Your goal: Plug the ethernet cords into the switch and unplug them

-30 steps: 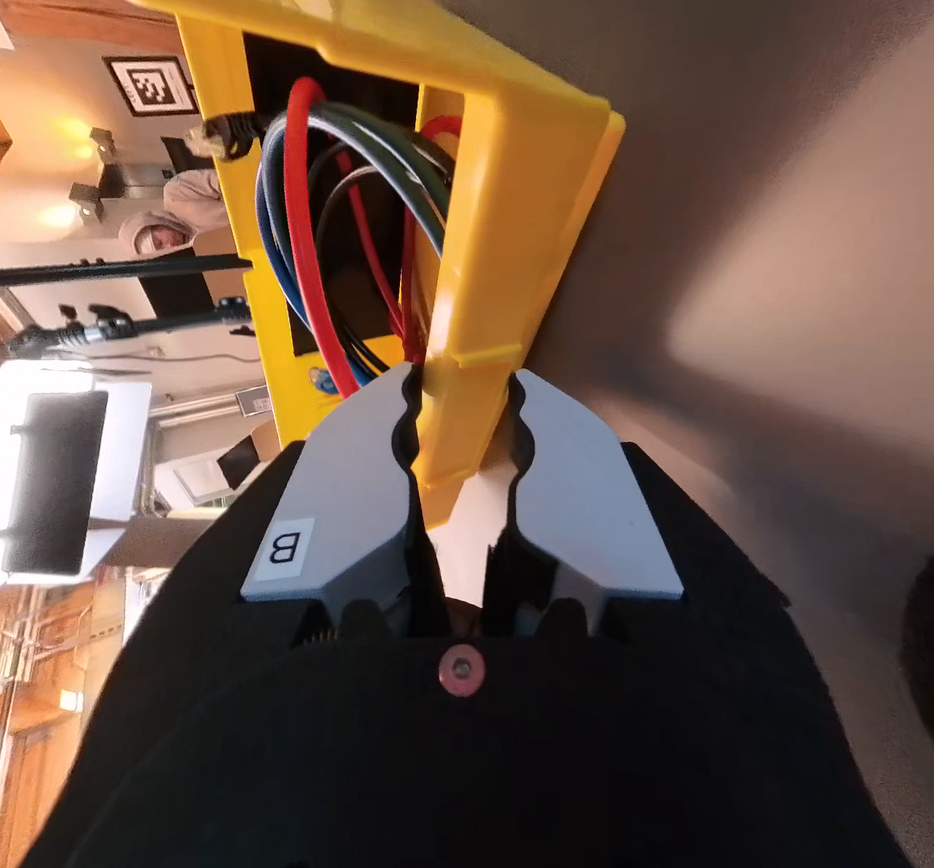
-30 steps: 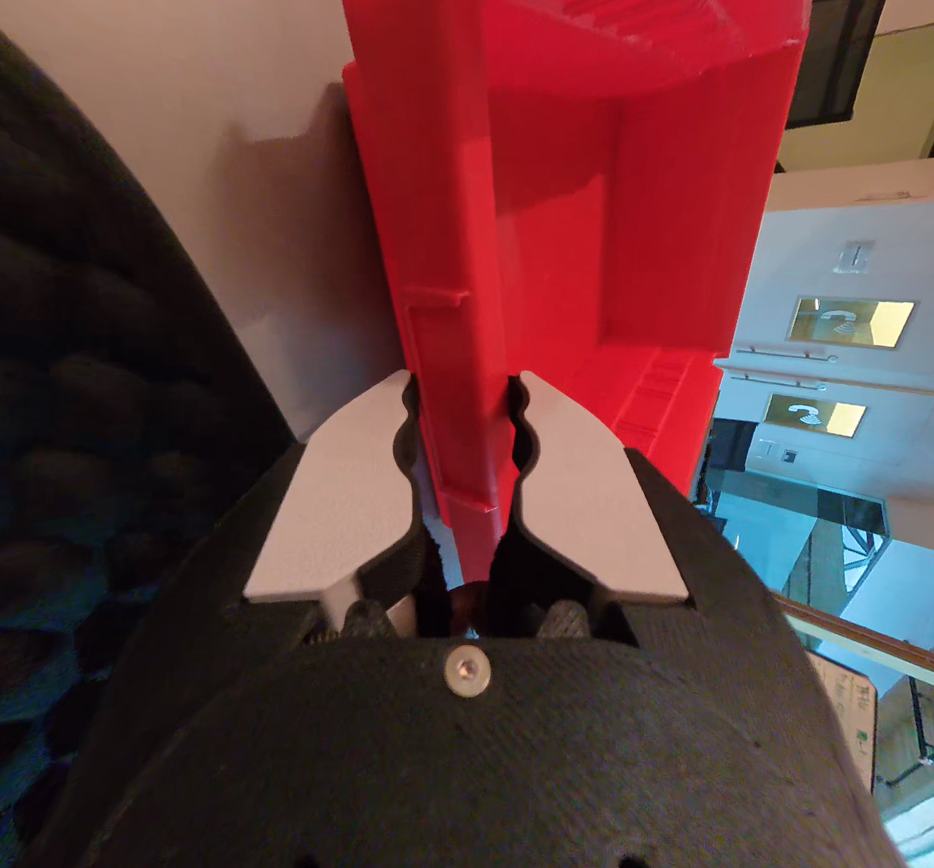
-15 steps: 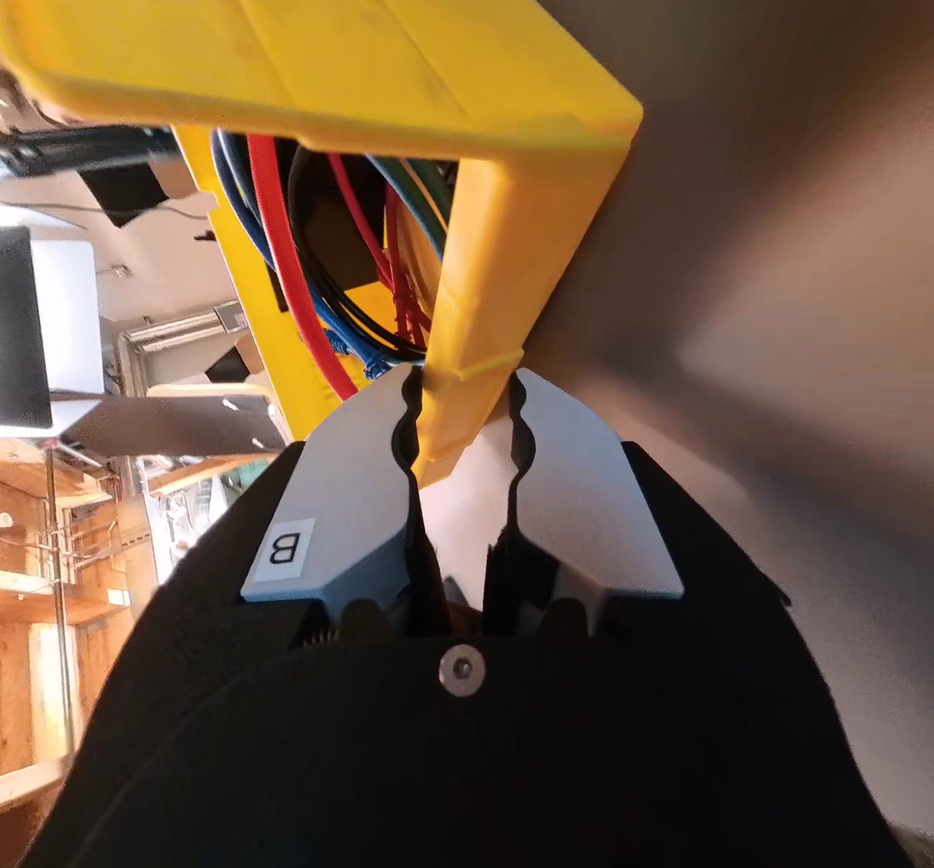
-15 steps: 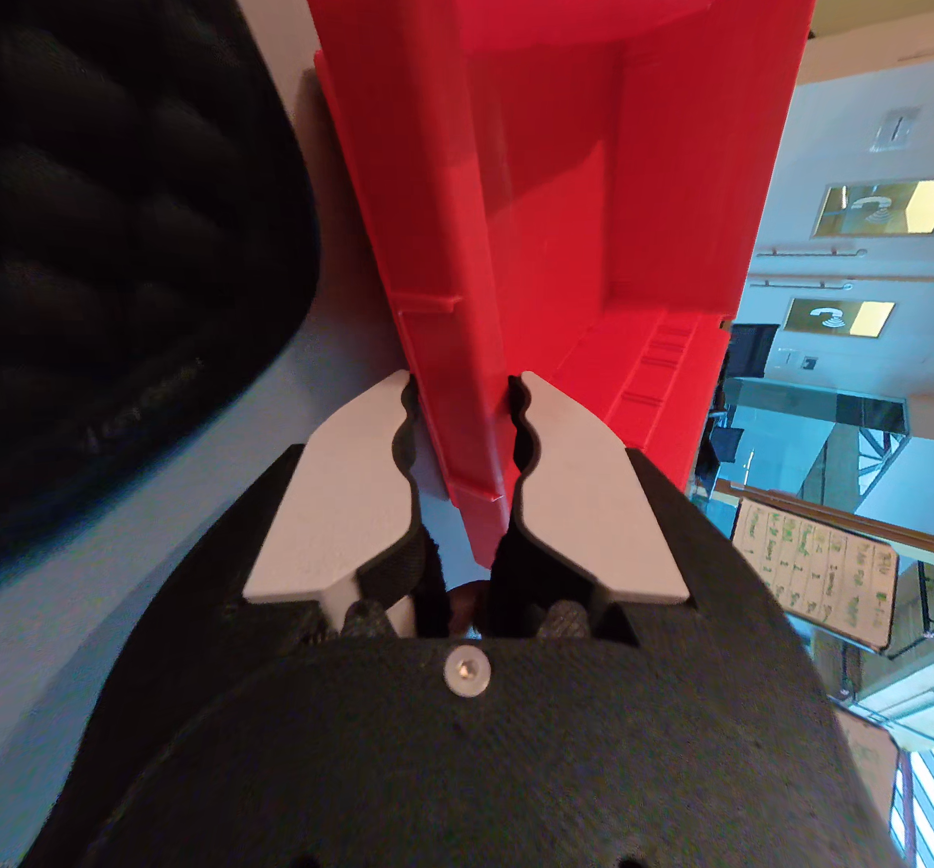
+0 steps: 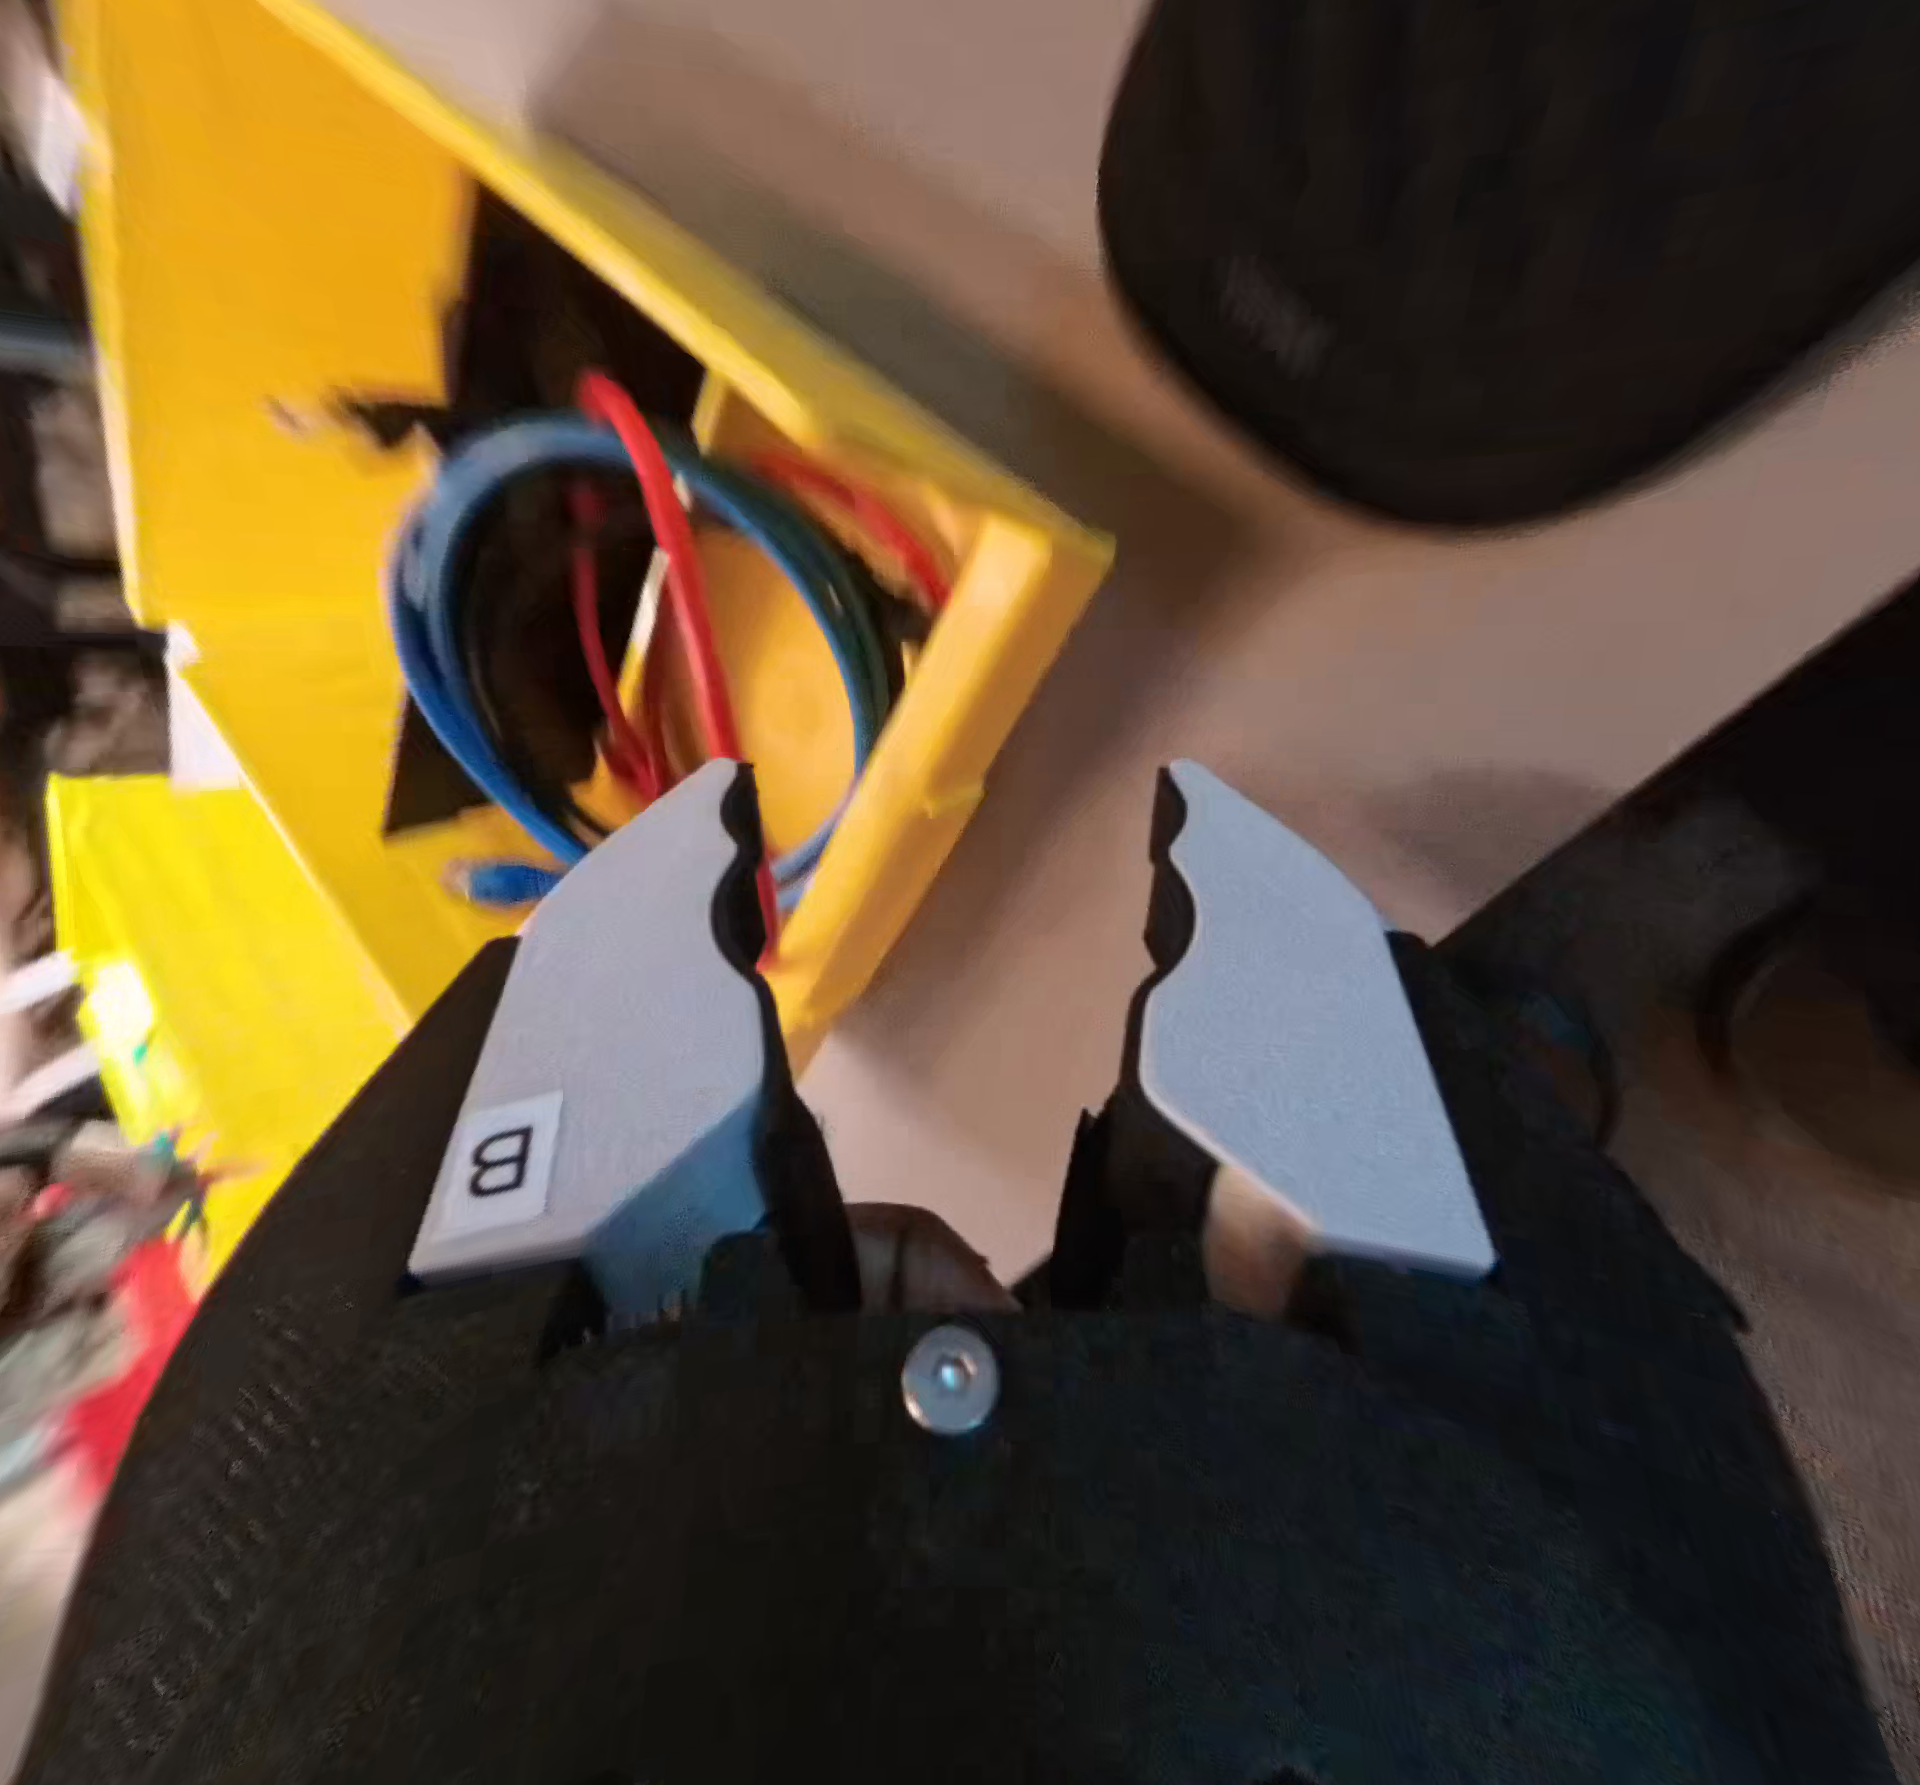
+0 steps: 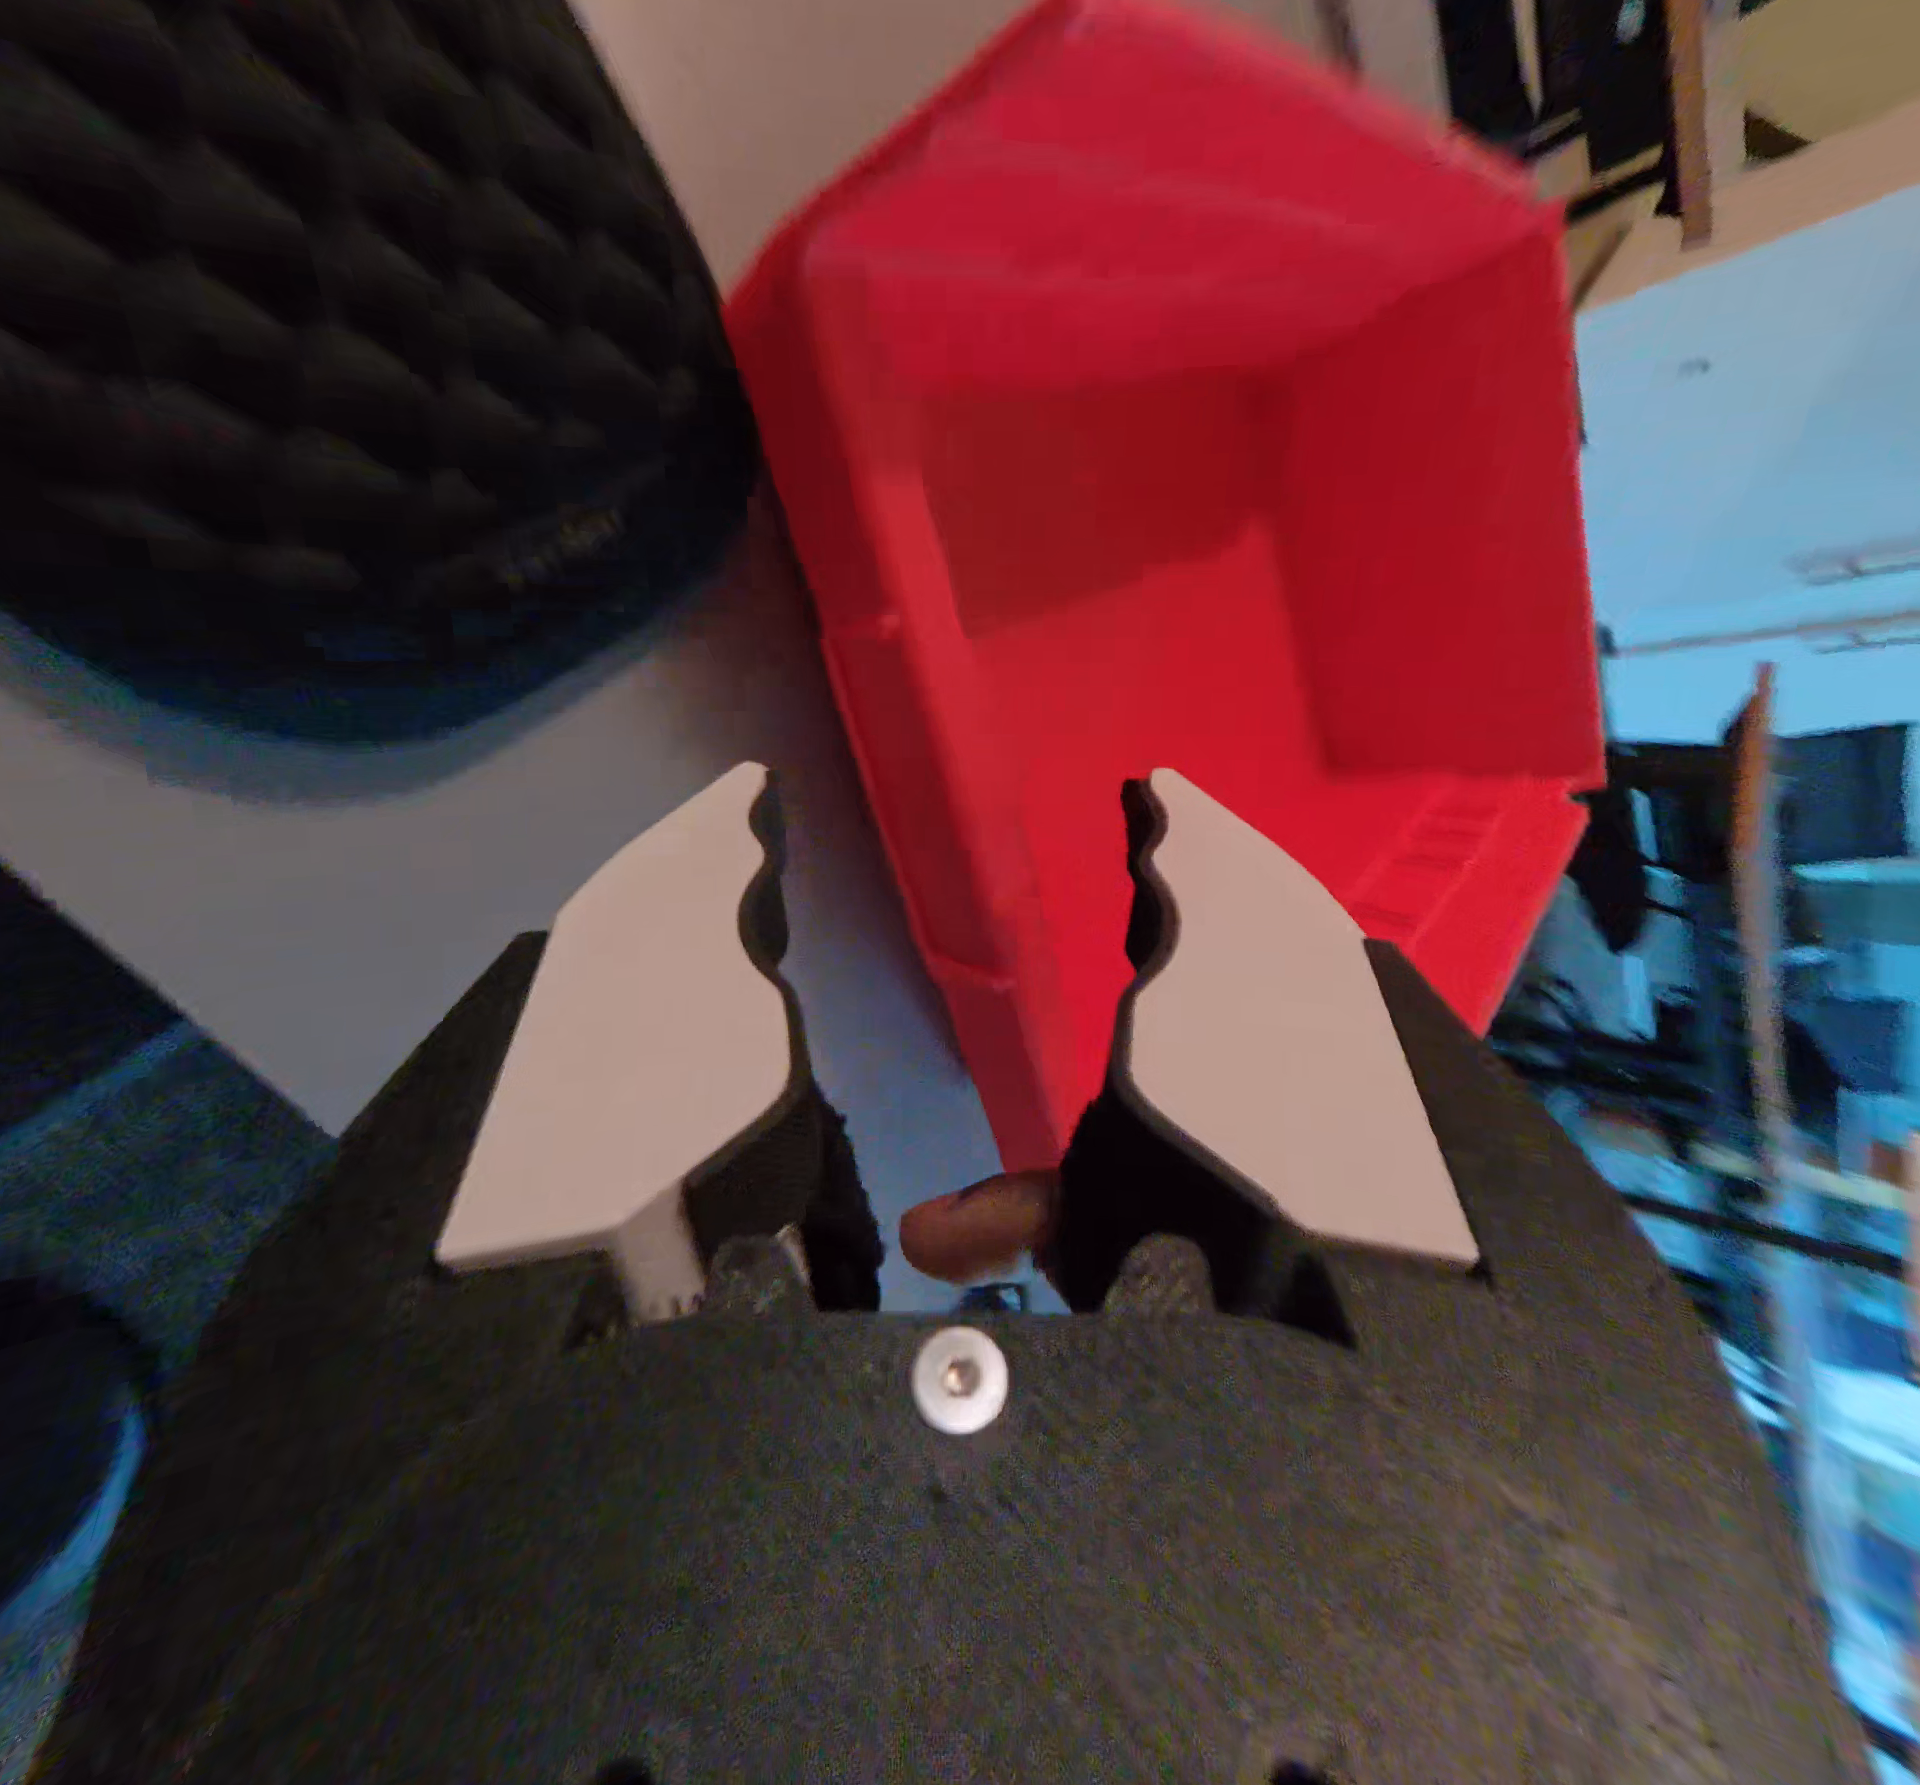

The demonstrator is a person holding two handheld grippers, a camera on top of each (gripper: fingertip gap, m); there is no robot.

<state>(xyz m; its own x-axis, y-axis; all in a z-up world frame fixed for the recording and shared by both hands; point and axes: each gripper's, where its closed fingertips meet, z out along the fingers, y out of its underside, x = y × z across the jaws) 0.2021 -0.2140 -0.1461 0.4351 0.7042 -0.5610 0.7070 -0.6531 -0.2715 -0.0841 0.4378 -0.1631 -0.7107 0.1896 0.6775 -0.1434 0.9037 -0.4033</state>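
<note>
A yellow bin (image 5: 291, 385) lies on the pale table (image 5: 1299, 696) in the left wrist view. It holds a coil of ethernet cords (image 5: 665, 613) in blue, red, green and black, with a blue plug (image 5: 499, 878) near its front. My left gripper (image 5: 954, 779) is open and empty, with the bin's side wall just inside its left finger (image 5: 623, 987). In the right wrist view my right gripper (image 6: 951, 779) is open around the side wall of an empty red bin (image 6: 1434, 540), without clamping it. I cannot make out a switch. Both views are blurred.
A black ribbed pad (image 5: 1507, 177) lies on the table beyond the yellow bin. It also shows in the right wrist view (image 6: 312, 281), left of the red bin. A dark object (image 5: 1766, 956) sits at the right edge of the left view. Room clutter fills the background. Left tips to right tips: about 70 cm.
Both grippers have opened and let go of the bin walls they were clamping. Both views have swung, and the black pad now shows in the left view.
</note>
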